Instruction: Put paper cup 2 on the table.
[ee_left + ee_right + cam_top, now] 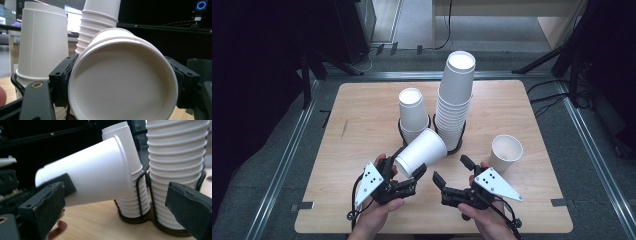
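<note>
- left gripper (406,176) pinches a tilted paper cup (421,151) above the table (362,100), near the short stack (413,112), mouth toward the person for handling.
- right gripper (452,175) hangs spread and empty nearby, ready to help.

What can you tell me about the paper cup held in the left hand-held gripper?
The paper cup is plain white, tapered, with a rolled rim, and looks like thin paper. It lies tilted on its side above the table, base toward the left hand-held gripper, whose jaws clamp its narrow end. It is empty. The short stack of cups stands just behind it; whether they touch is unclear.
</note>
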Demonstrator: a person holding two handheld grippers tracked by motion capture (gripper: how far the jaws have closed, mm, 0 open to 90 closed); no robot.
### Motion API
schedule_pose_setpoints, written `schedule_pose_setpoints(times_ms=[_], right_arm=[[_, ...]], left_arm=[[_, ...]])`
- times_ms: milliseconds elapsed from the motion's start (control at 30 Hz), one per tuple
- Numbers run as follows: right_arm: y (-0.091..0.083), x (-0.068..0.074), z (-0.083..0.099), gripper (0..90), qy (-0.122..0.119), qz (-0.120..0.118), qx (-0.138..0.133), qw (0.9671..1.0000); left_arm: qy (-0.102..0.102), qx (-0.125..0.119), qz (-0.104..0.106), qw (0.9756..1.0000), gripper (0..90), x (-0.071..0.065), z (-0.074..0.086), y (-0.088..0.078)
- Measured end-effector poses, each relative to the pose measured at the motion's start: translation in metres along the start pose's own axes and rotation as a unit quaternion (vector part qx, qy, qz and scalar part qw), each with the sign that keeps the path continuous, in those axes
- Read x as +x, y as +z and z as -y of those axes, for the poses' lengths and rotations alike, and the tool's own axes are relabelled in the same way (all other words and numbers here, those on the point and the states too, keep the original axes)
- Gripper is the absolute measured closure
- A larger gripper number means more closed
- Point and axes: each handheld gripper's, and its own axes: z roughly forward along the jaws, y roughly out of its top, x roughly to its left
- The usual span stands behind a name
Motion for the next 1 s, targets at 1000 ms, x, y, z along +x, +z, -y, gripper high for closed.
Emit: schedule_pose_setpoints(times_ms=[1000], right_arm=[[0.003, -0.016, 0.007, 1.8, 0.417, -0.025, 0.028, 0.9083]], left_arm=[[0.039, -0.007, 0.026, 0.9989, 22.0, -0.026, 0.012, 0.010]])
